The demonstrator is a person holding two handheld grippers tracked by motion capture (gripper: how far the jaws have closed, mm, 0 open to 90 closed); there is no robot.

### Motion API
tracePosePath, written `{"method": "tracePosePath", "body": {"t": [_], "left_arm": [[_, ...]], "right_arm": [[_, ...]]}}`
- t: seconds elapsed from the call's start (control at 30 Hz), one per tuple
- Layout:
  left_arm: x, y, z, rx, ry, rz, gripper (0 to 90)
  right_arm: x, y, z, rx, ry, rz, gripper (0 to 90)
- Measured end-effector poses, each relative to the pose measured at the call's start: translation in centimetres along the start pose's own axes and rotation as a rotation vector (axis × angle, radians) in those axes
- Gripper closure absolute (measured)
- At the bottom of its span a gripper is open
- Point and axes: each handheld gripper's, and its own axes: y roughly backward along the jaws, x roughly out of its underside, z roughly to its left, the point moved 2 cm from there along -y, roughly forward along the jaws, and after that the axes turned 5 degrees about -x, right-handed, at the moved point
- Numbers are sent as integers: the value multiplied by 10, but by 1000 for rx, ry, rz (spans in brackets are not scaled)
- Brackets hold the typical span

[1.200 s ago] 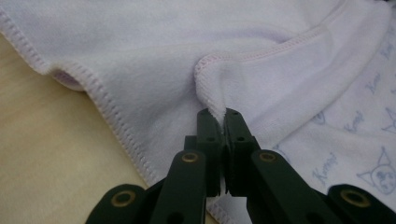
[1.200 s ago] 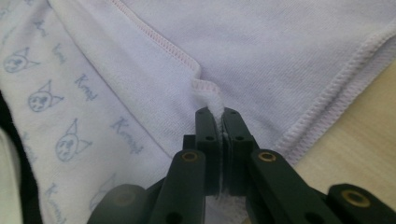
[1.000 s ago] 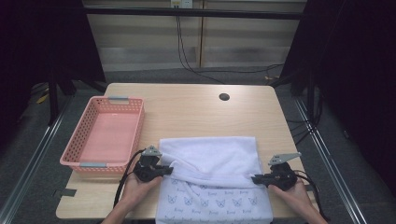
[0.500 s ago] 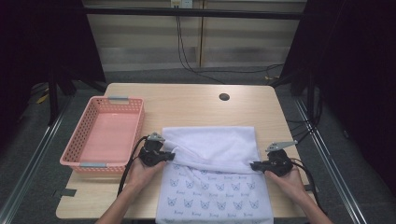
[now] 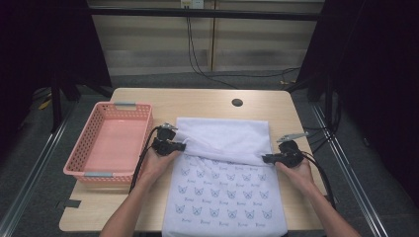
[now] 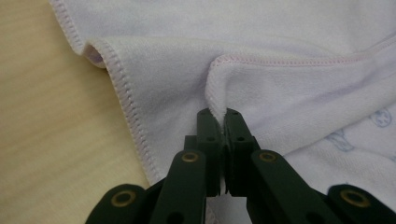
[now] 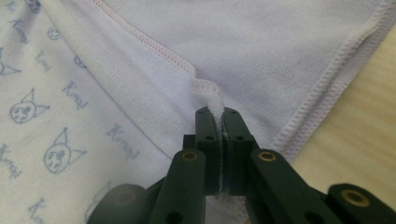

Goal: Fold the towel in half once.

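Now the person is folding a white towel point(image 5: 225, 173) on the tabletop point(image 5: 207, 101), and the fold is running the opposite way from a second ago. Back then the far hem had been drawn close to the near edge, leaving only a narrow strip of the cat print showing. At this moment both grippers are sitting farther from the person, and most of the printed side is lying bare between the forearms, with the plain reverse forming a band across the far part of the cloth.

The left gripper point(image 5: 179, 146) is pinching the hem, its fingers point(image 6: 208, 127) pressed together on a raised pleat of the stitched edge. The right gripper point(image 5: 267, 158) is doing the same at the opposite side, its fingers point(image 7: 232, 126) clamped on the seam.

Judging by this, the flap is being carried back toward the far edge, so the fold looks as if it is being reopened or reset rather than finished. The towel is lying in the middle of the tabletop, its near end hanging over the front edge, just beside the pink basket point(image 5: 84, 148), which is standing empty at the left.
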Motion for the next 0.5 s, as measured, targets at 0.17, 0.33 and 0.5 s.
{"method": "tracePosePath", "body": {"t": [0.17, 0.33, 0.5], "left_arm": [[-13, -12, 10, -14, 46, -28, 871], [-19, -18, 21, -19, 59, -41, 871], [-27, -25, 29, -33, 70, -55, 871]], "right_arm": [[-15, -10, -14, 22, -12, -10, 873], [-28, -18, -29, 35, -48, -37, 874], [-39, -27, -42, 55, -85, -68, 874]]}}
